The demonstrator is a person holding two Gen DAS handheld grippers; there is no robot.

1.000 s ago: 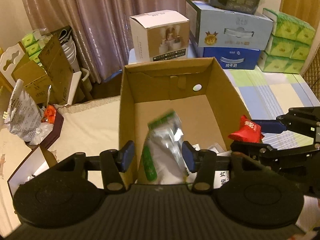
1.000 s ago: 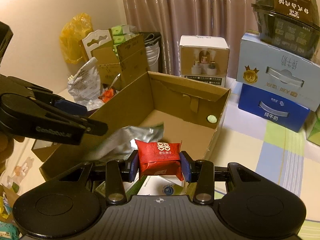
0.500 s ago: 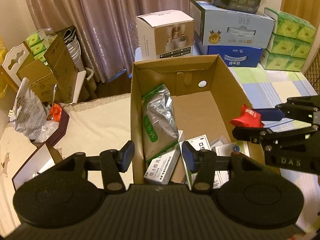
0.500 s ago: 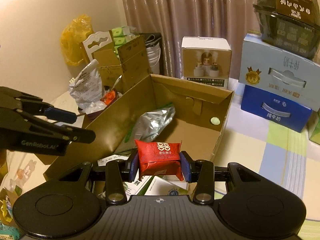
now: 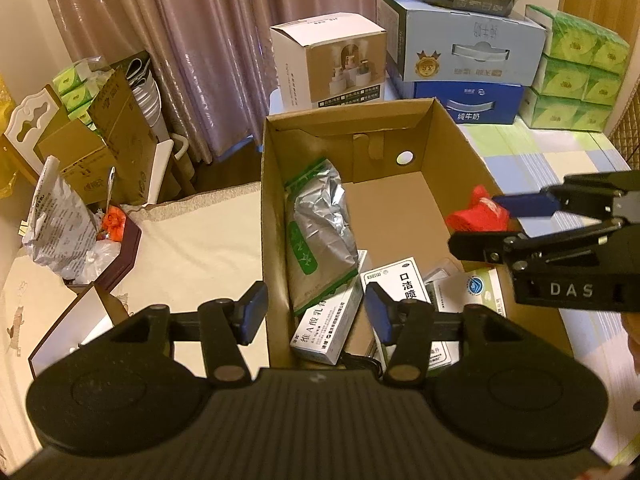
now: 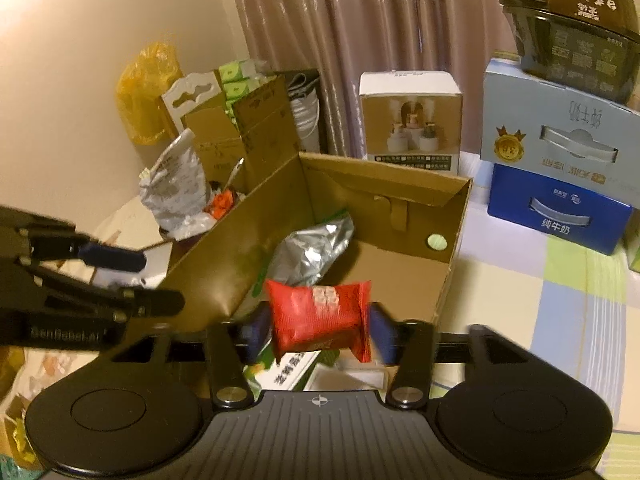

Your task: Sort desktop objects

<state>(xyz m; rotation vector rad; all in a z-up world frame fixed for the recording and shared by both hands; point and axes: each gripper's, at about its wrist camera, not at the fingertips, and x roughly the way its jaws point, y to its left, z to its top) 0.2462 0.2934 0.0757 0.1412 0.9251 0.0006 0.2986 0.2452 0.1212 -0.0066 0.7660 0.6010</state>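
An open cardboard box (image 5: 264, 200) (image 6: 380, 176) holds a silver-green pouch (image 5: 324, 232) (image 6: 312, 252) leaning on its left wall, with several white medicine boxes (image 5: 404, 284) at the near end. My right gripper (image 6: 318, 332) (image 5: 496, 226) hangs over the box's near right side and its jaws are opening. A red packet (image 6: 318, 320) (image 5: 476, 216) sits tilted and blurred between the pads, which stand just apart from it. My left gripper (image 5: 316, 312) (image 6: 140, 280) is open and empty above the box's near left wall.
Behind the box stand a white product box (image 5: 332, 64), stacked blue milk cartons (image 5: 468, 100) and green tissue packs (image 5: 576, 68). Cardboard clutter (image 5: 100, 148) and a crumpled bag (image 5: 60, 228) lie to the left. A checked cloth (image 5: 560, 152) covers the table on the right.
The silver pouch fell from between my left fingers and settled against the box's left wall. My right jaws have spread, and the red packet has tipped loose between them.
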